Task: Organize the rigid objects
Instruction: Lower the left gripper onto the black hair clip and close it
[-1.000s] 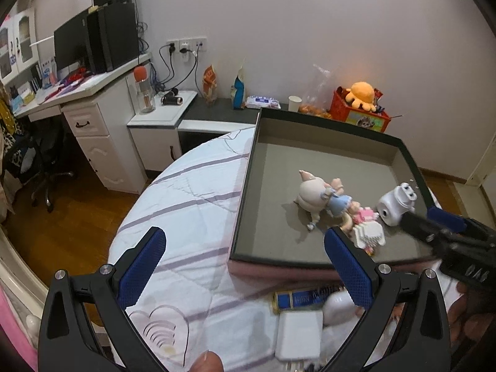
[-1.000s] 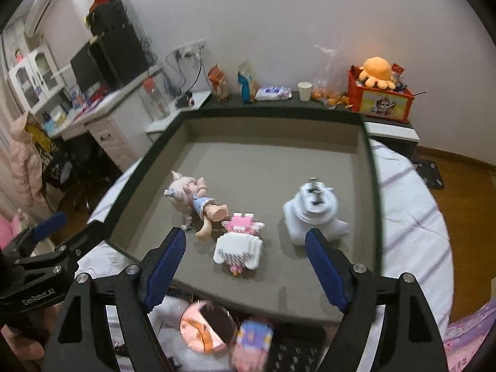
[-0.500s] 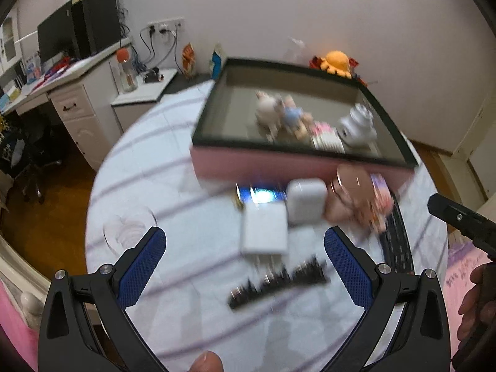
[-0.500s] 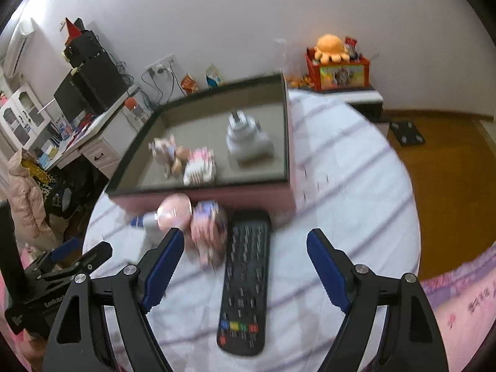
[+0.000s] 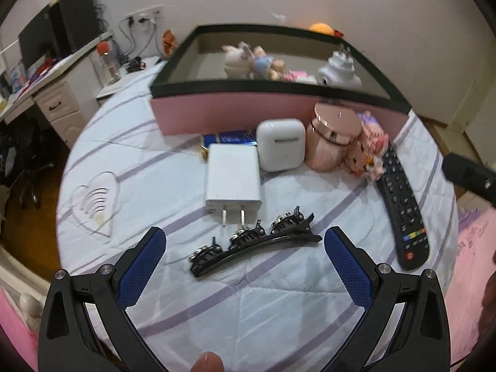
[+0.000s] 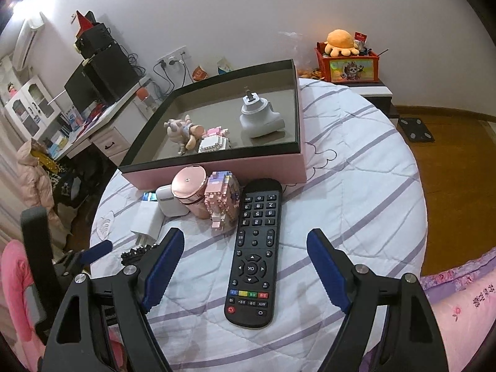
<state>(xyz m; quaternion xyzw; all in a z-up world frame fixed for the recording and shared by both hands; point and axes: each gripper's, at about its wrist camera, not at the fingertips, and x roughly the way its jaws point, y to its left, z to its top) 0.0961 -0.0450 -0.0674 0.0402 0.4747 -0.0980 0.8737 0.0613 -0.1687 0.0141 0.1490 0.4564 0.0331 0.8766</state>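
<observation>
A pink box (image 5: 235,111) with a dark rim holds a pig figurine (image 6: 183,130), a pink brick toy (image 6: 214,144) and a white toy camera (image 6: 259,117). In front of it on the quilt lie a white charger (image 5: 232,183), a white earbud case (image 5: 280,144), a rose-gold jar (image 5: 331,136), a pink brick figure (image 6: 221,201) and a black remote (image 6: 254,263). My left gripper (image 5: 245,245) hangs open just above a black hair clip (image 5: 254,245). Over the remote's lower half my right gripper (image 6: 245,254) stands open, holding nothing.
The round quilted bed (image 6: 356,186) drops off to wooden floor (image 6: 449,155) on the right. A desk with a monitor (image 6: 86,90) stands at the left. A red box with an orange plush (image 6: 344,59) sits on a stand behind the bed.
Both grippers have drawn back from over the box toward the near side of the bed. The loose items in front of the box are now in view. Both stay open.
</observation>
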